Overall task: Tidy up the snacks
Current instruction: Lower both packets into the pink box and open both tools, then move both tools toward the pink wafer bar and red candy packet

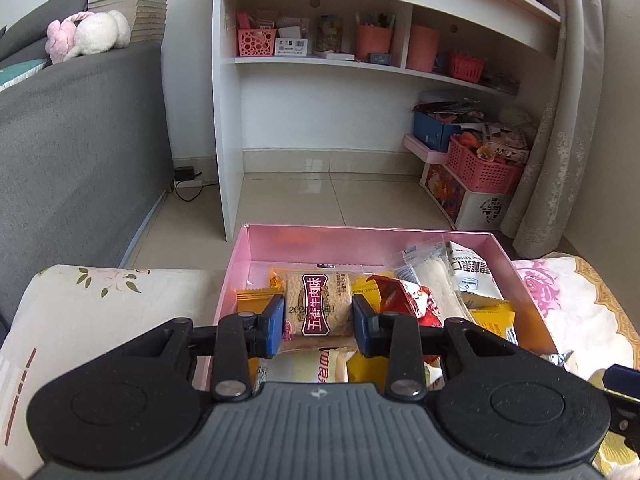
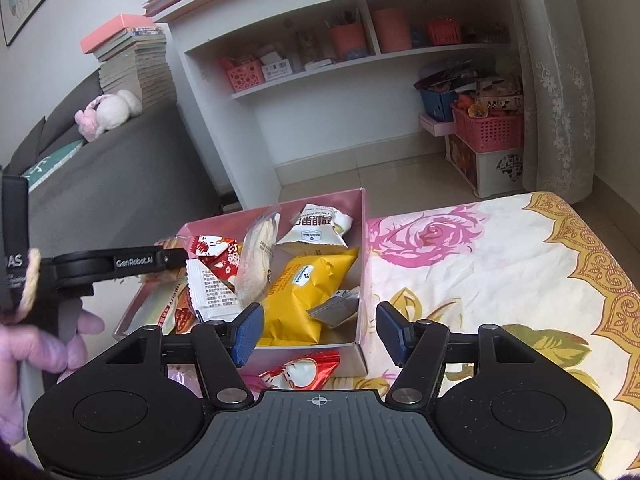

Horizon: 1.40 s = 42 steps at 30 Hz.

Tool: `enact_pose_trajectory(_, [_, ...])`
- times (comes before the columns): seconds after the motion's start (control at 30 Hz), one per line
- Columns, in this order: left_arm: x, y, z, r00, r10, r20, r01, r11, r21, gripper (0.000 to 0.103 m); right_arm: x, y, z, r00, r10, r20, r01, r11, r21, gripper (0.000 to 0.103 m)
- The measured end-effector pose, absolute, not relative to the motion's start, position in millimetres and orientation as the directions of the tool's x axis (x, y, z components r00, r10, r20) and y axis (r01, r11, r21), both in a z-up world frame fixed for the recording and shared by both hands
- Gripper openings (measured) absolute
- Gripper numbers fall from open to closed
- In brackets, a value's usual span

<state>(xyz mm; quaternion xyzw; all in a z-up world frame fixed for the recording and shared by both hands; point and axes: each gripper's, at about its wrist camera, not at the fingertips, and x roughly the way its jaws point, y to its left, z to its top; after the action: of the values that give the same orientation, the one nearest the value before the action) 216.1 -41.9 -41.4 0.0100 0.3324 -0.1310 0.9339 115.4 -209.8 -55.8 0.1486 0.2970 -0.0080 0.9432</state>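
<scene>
From the left wrist view, the left gripper [image 1: 318, 318] is tilting downward over the pink box [image 1: 240, 268], its two blue pads nearly closed and pressing on either side of one beige cracker packet with a maroon label [image 1: 319, 303]. The packet is hanging just above the other snacks in the box's left half. To its right in the box I am counting one red-and-white wrapper [image 1: 404, 300], one clear-wrapped pale roll [image 1: 430, 280], one white pouch with dark print [image 1: 468, 270] and one yellow packet [image 1: 494, 318]; more wrappers below are too hidden to count. The box is sitting on a floral cloth [image 1: 92, 312] that covers the surface it rests on.

From the right wrist view, the right gripper [image 2: 320, 330] is also pointing downward, held just over the near right corner of the pink box [image 2: 362, 248]. Its two pads are standing about half apart with nothing pressed between them. One large yellow packet [image 2: 304, 292] and one small silver sachet [image 2: 336, 308] are lying in the box just beyond the pads, and one red foil snack [image 2: 302, 370] is lying outside on the cloth, against the box's near wall. At the left, a hand [image 2: 36, 356] is gripping the other tool's handle, whose arm is reaching over the box's far left side.
</scene>
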Motion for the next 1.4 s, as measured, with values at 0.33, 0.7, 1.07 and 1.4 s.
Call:
enact_pose_trajectory(0.33, [210.8,-39.1,-33.7,0.771,-0.231,-0.593,0.253,0.966,-0.048,0.068,113.3,-210.9,-54.4,0.822,0.068,-0.566,0.099,0.961,0.260,0.069])
enact_pose_trajectory(0.7, [179.3,-19.5,-20.0,0.769,-0.238,-0.593,0.254,0.966,-0.058,0.086,94.6,-204.0,-41.2,0.832,0.073,-0.550,0.071,0.969,0.236,0.079])
enact_pose_trajectory(1.07, [149.4,8.5,-26.4,0.741,-0.234,-0.630,0.239,0.968,-0.079,0.100,78.6,-194.8,-39.5,0.836,0.051,-0.546,0.064,0.980,0.188,0.094])
enact_pose_trajectory(1.4, [149.5,23.0,-50.8,0.653,-0.220,-0.725,0.073,0.971,-0.229,0.103,76.7,-183.6,-57.9,0.828,-0.005,-0.561,0.072,0.993,0.097,0.097])
